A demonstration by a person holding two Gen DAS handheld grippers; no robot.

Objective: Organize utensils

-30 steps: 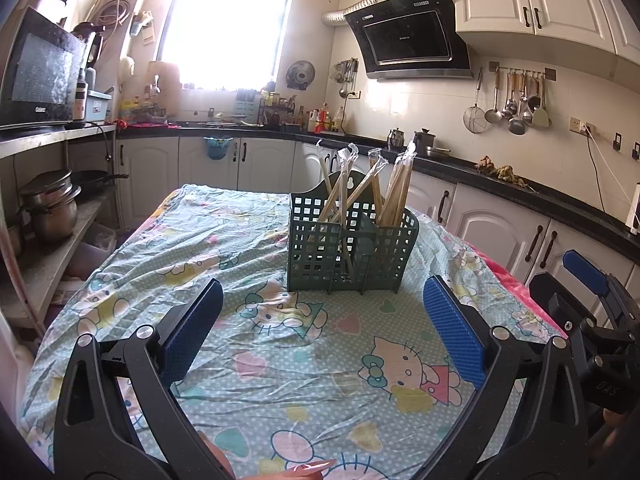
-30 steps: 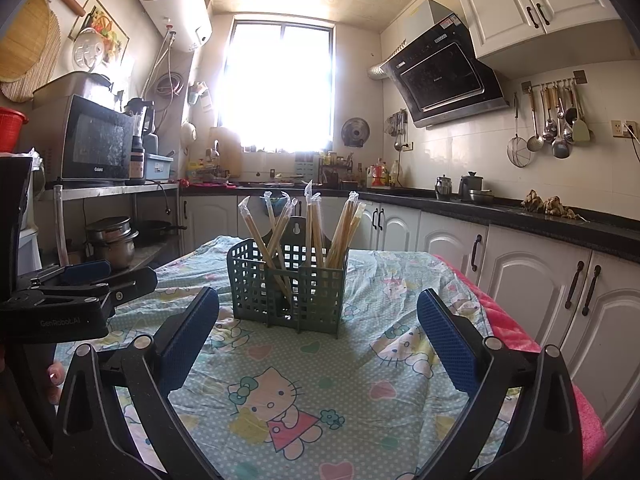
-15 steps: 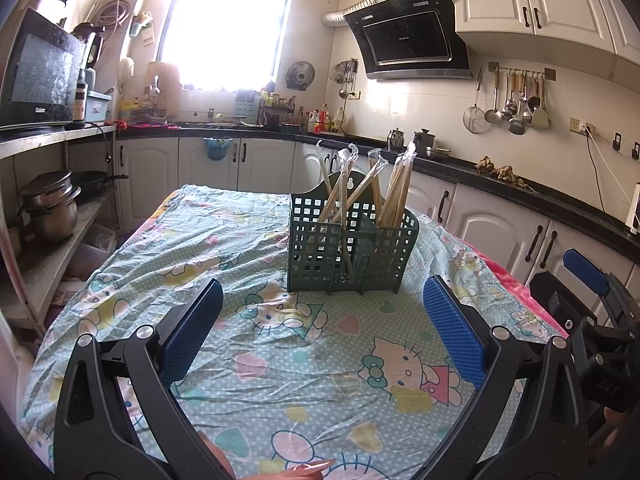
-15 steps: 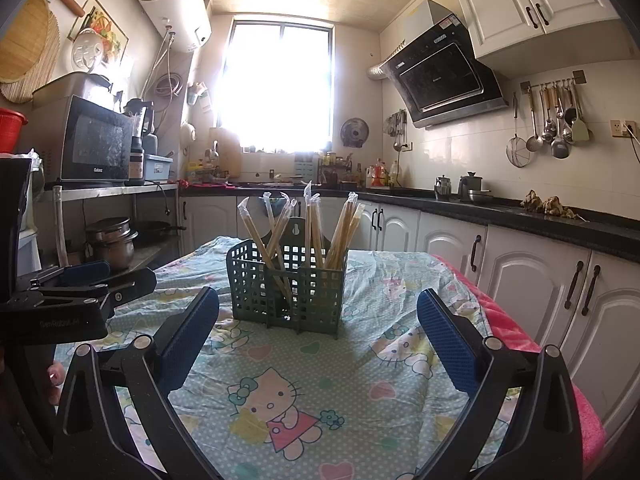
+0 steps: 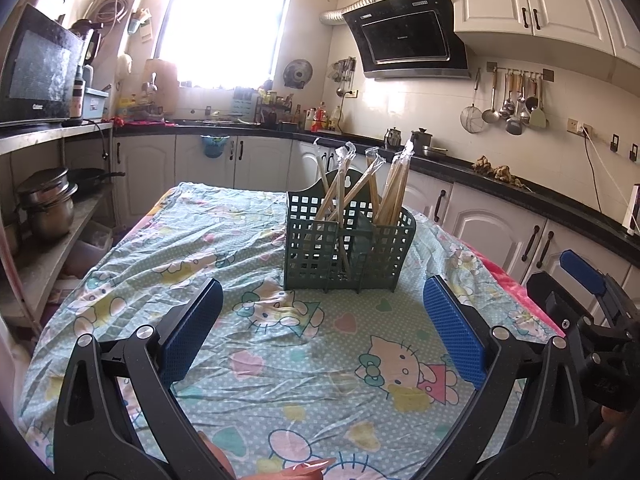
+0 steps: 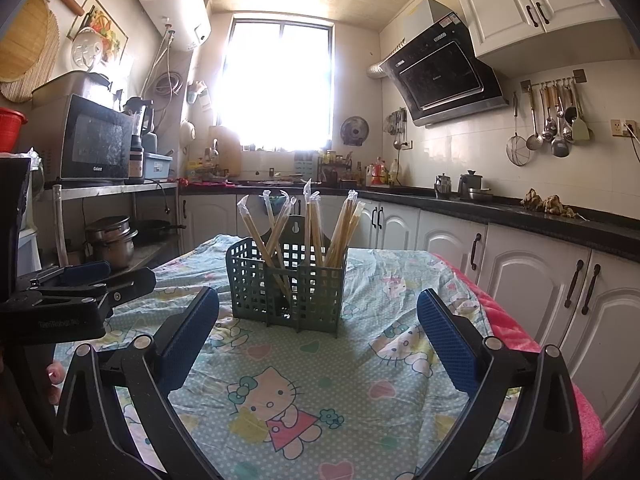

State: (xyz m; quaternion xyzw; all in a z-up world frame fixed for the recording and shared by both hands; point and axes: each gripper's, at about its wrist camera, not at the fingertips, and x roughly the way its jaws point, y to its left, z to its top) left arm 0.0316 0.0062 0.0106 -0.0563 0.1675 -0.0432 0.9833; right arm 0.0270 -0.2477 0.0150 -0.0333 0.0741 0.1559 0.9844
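Observation:
A dark green mesh utensil holder stands upright on the table and also shows in the right wrist view. Several wrapped wooden chopsticks stick up out of its compartments, and they also show in the right wrist view. My left gripper is open and empty, a little short of the holder. My right gripper is open and empty, also short of the holder. The right gripper shows at the right edge of the left wrist view, and the left gripper at the left edge of the right wrist view.
The table wears a Hello Kitty cloth. White cabinets under a black counter run along the back and right. A shelf with pots and a microwave stands at the left.

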